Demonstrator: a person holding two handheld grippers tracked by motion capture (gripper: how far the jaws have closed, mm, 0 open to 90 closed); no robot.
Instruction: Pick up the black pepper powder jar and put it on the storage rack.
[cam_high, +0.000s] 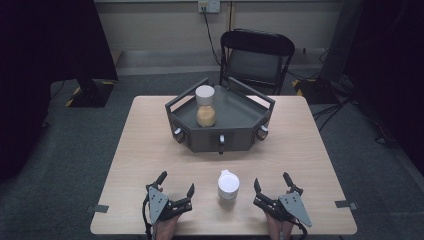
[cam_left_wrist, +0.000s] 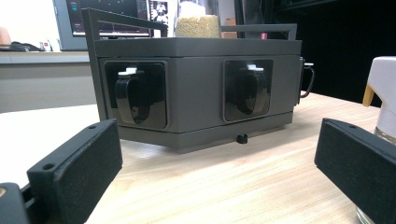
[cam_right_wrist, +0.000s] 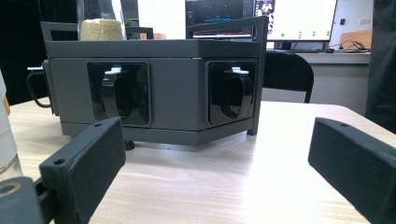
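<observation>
Between the two released tongs, left (cam_high: 176, 183) and right (cam_high: 272, 182), a white-capped jar (cam_high: 228, 186) stands upright near the counter's (cam_high: 150, 150) front edge, where an off-centre grab could tip it.

The high view looks down on the whole table (cam_high: 150, 150), while both gripper views sit low at its near edge, sharing the tray's (cam_left_wrist: 196, 88) front.
</observation>
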